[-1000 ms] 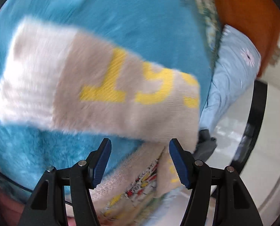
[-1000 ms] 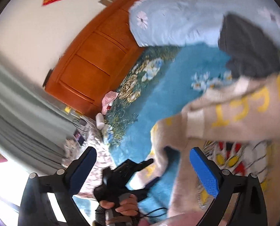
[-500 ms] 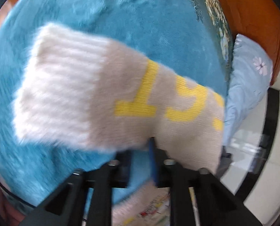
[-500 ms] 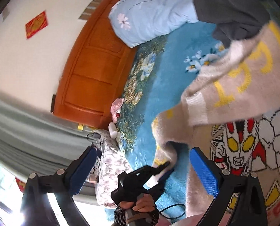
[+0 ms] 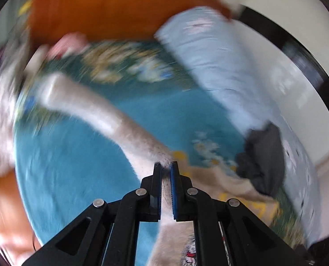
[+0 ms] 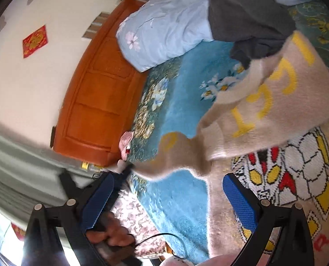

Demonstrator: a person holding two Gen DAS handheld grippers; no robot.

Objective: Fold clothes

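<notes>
The left tool (image 5: 166,165) has lifted the beige sweater's sleeve (image 5: 111,122), clenched on it, above the blue blanket (image 5: 75,166); the right tool (image 6: 168,201) gapes empty.

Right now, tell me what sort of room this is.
Most likely a bedroom: a wooden headboard stands against the wall, a light blue floral pillow lies at its foot, and a plush blue floral bedspread carries the beige sweater.
</notes>
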